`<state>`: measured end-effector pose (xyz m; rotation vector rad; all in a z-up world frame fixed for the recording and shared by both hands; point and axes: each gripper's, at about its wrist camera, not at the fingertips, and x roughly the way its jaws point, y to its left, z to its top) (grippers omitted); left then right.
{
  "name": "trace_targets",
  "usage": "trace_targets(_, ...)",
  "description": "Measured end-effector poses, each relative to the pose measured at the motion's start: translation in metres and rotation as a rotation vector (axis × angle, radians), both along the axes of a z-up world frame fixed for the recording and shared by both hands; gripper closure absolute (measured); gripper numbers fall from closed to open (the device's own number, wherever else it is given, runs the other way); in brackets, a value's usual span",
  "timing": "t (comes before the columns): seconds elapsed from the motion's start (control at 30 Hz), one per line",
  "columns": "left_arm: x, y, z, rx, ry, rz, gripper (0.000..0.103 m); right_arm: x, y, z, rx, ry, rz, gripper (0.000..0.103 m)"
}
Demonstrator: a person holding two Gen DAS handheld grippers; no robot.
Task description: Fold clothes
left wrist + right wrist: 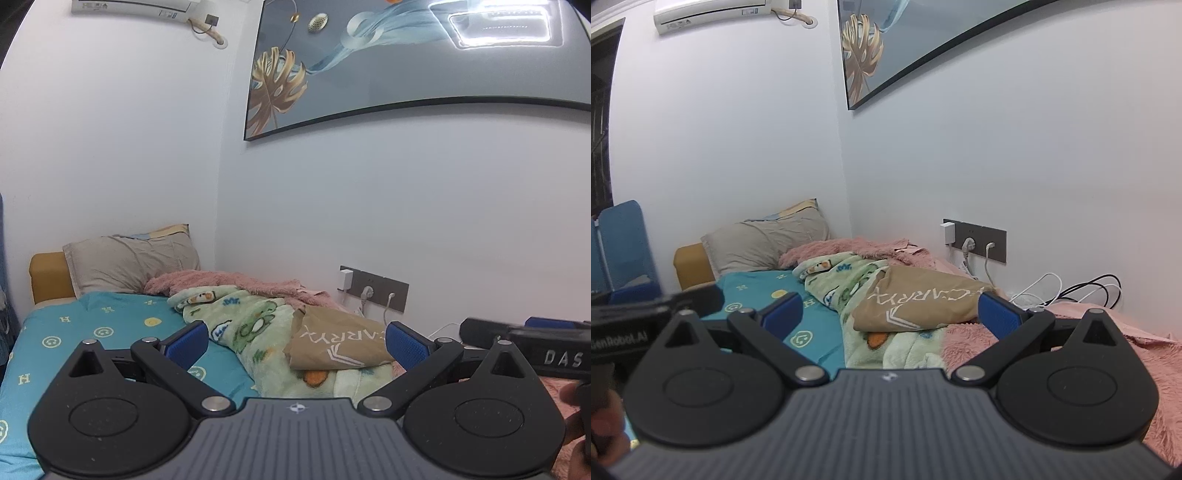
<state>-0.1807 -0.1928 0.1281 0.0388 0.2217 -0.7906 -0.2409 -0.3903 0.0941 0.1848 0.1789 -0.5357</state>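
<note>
White walls meeting in a corner ahead of both tongs, large framed leaf print [406,70] high up, air conditioner [713,13] top left. Bed below with teal smiley-print sheet [110,325] ahead-left of the tongs, mustard headboard [48,277] and grey-beige pillow [129,262] at the far end. Pink shaggy blanket [1015,350] spread ahead-right, running along the wall. Green cartoon-print fleece garment [255,325] lying crumpled ahead, centred between the fingers of the left gripper [295,343], not touched. Same garment [857,291] ahead of the right gripper [890,314], also apart. Tan crinkled bag with white lettering [332,343] resting on top of the fleece. Dark socket strip [975,240] on the wall ahead-right, white plugs in it, white and black cables [1071,288] looped on the pink blanket. Both tongs spread wide, blue textured pads [188,339], nothing held. Right gripper's black body poking into left view at far right, held by a hand [572,406].
</note>
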Motion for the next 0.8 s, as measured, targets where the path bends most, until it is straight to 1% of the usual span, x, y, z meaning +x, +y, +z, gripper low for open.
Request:
trace_targets(0.2,0.002,0.008,-0.011,0.003,0.018,0.014,0.000,-0.004,0.007,-0.005,-0.026,0.003,-0.023,0.000)
trace_targets(0.37,-0.002,0.017,-0.006,-0.004,-0.003,0.022,0.000,-0.005,0.010,-0.010,-0.019,0.008,-0.030,0.000)
trace_targets(0.6,0.001,0.027,-0.001,-0.025,0.005,0.035,0.000,-0.003,0.014,-0.011,-0.017,0.012,-0.024,0.000)
trace_targets(0.8,0.002,0.028,-0.003,-0.022,0.014,0.043,0.000,-0.002,0.017,-0.011,-0.021,0.013,-0.021,0.000)
